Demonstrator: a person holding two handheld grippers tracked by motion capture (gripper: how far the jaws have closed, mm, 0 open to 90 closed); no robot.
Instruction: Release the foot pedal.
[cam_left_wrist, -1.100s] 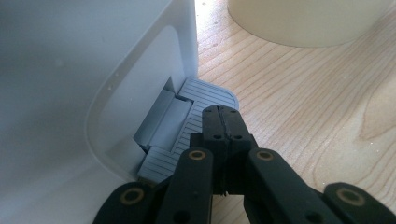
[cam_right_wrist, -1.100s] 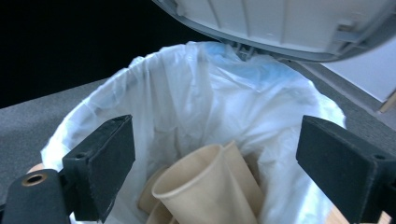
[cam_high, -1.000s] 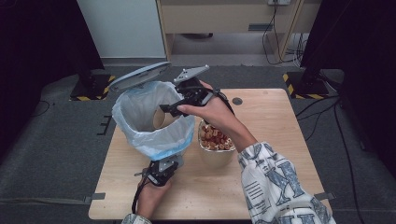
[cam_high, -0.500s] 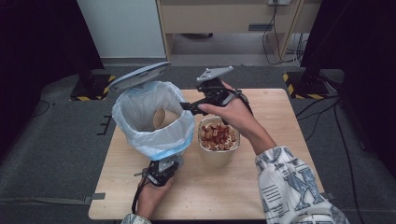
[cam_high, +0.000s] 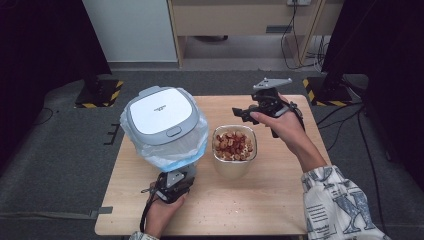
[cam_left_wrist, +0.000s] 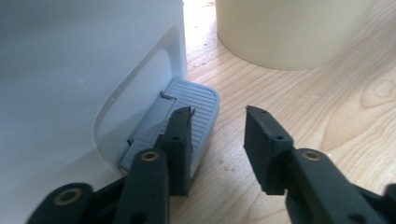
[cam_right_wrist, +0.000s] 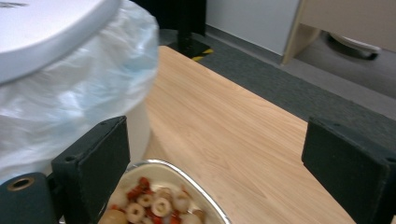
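The bin (cam_high: 165, 120) stands at the left of the table (cam_high: 280, 210), lid down, with a blue bag (cam_high: 192, 150) over its rim. At its base is the pedal (cam_left_wrist: 187, 116). The left gripper (cam_left_wrist: 217, 140) is low at this pedal, jaws spread; one jaw seems to rest on it. Just right of the bin is the bowl (cam_high: 234, 147) of snacks. The right gripper (cam_high: 252, 111) hovers behind the bowl, jaws wide apart, holding nothing.

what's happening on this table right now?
A person works a pedal bin lined with a blue bag. The left hand-held gripper sits open at the bin's foot pedal, one jaw over it; the lid is shut. The right hand-held gripper is open and empty above a bowl of food scraps.
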